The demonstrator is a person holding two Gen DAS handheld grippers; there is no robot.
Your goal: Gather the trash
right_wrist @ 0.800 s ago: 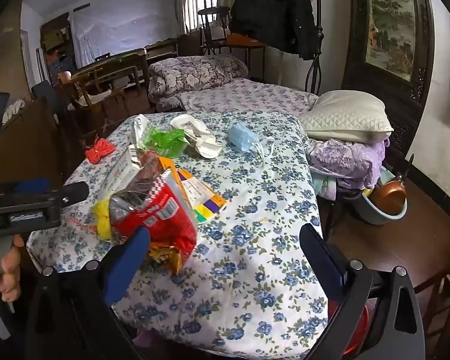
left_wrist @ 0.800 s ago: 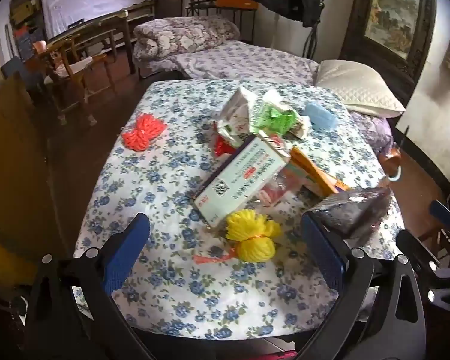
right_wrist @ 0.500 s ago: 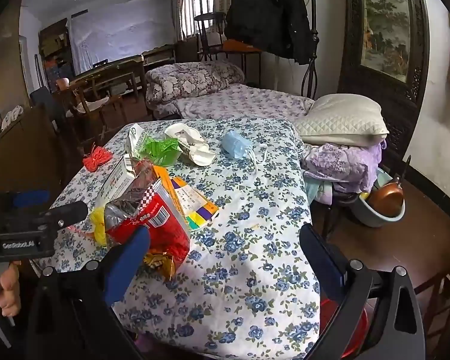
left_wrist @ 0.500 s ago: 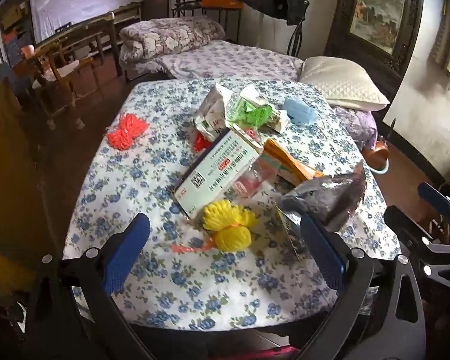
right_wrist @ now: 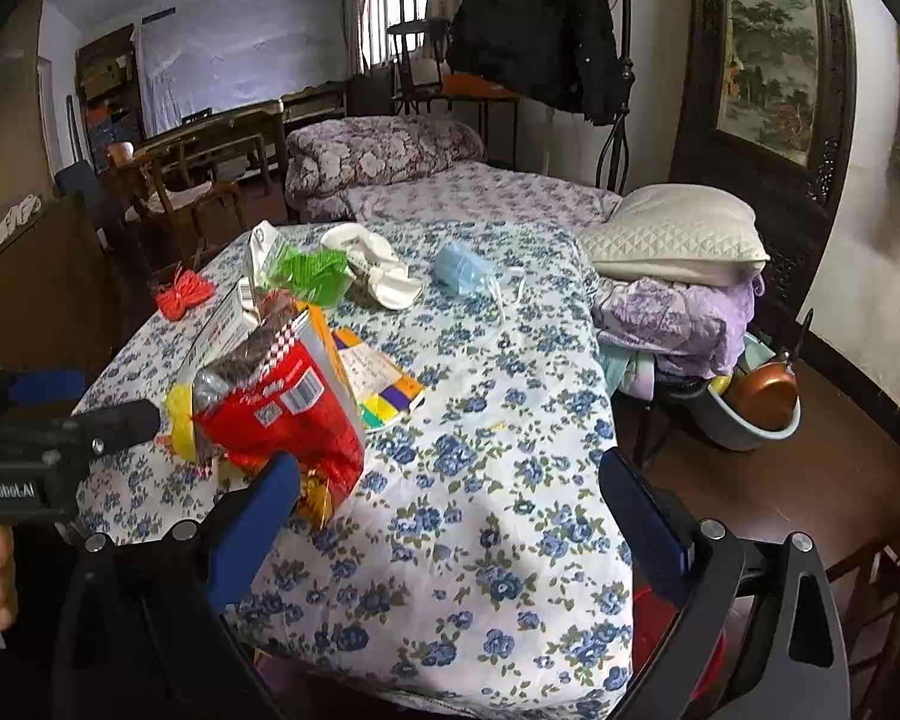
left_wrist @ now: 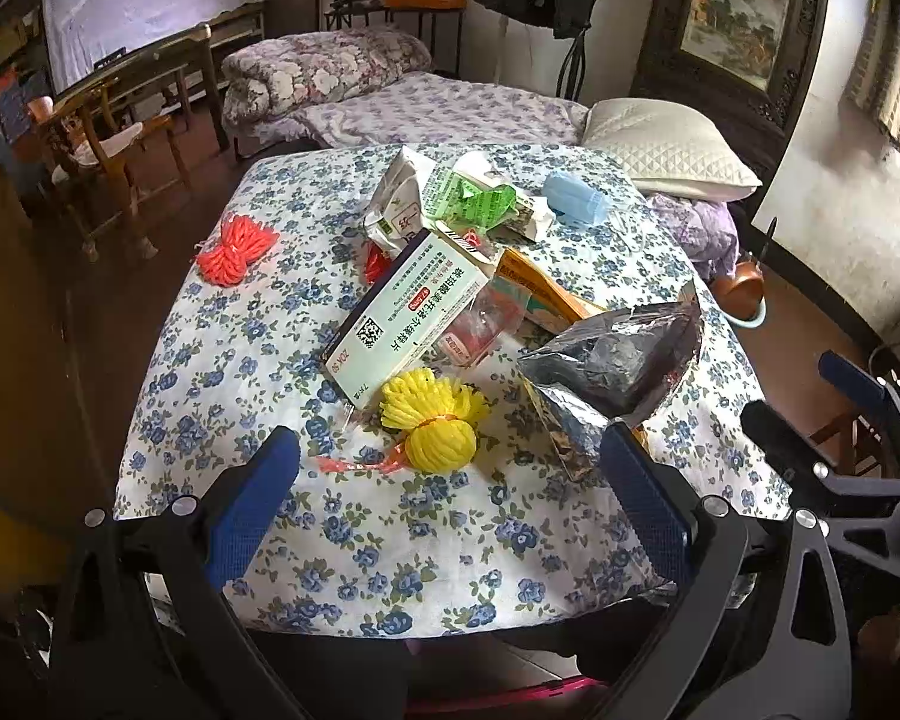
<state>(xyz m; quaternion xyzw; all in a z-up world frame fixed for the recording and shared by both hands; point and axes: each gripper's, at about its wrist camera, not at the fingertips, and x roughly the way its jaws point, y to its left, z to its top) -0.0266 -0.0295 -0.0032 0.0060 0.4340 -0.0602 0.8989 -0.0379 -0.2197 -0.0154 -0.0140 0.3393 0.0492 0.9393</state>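
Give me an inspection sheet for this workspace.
Surface: table under blue-flowered white cloth.
Job's things: red foil snack bag, white printed medicine box, yellow foam fruit net, orange foam net, green crumpled wrapper, blue face mask.
Clutter: nothing seen.
Grippers: left tool open, empty; right tool open, empty.
Cables: nothing seen.
Surroundings: bed, white quilted pillow, black coat.

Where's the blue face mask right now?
Far right part of the table: the blue face mask lies just right of the white wrapper, before the pillow.
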